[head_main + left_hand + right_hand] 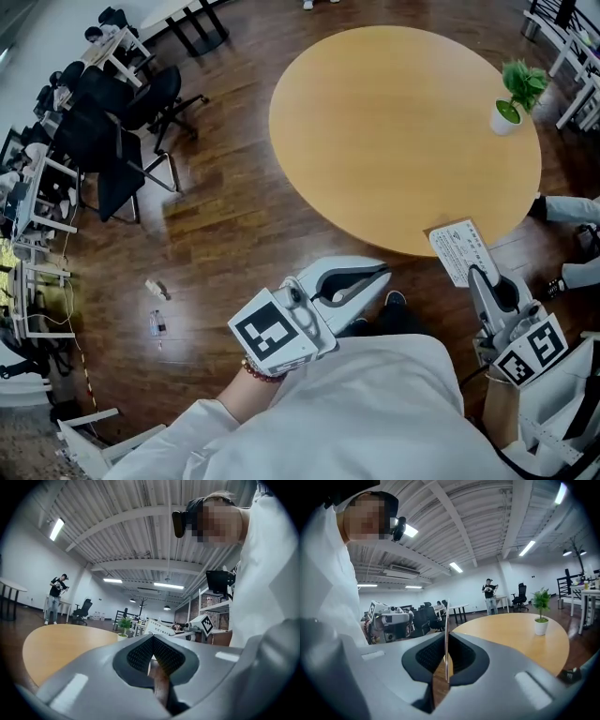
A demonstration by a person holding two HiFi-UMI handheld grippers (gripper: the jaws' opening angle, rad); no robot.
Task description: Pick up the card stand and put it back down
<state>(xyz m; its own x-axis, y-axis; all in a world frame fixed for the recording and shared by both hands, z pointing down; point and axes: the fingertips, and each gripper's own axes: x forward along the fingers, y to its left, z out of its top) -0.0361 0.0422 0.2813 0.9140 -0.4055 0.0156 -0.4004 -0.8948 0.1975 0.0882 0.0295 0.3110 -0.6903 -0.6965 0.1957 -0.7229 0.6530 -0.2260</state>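
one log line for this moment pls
phase: card stand held | right claw: shut on card stand, at table near edge | left claw: shut, empty | potted plant: on table

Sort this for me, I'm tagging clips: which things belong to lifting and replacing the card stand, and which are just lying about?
Job: card stand, pinched in the right claw; round table.
Lying about: potted plant on the table; office chairs; bottle on the floor; left claw, shut and empty.

white sleeve [375,412], dark red bead bracelet [261,373] (left wrist), black head-mounted camera [179,523].
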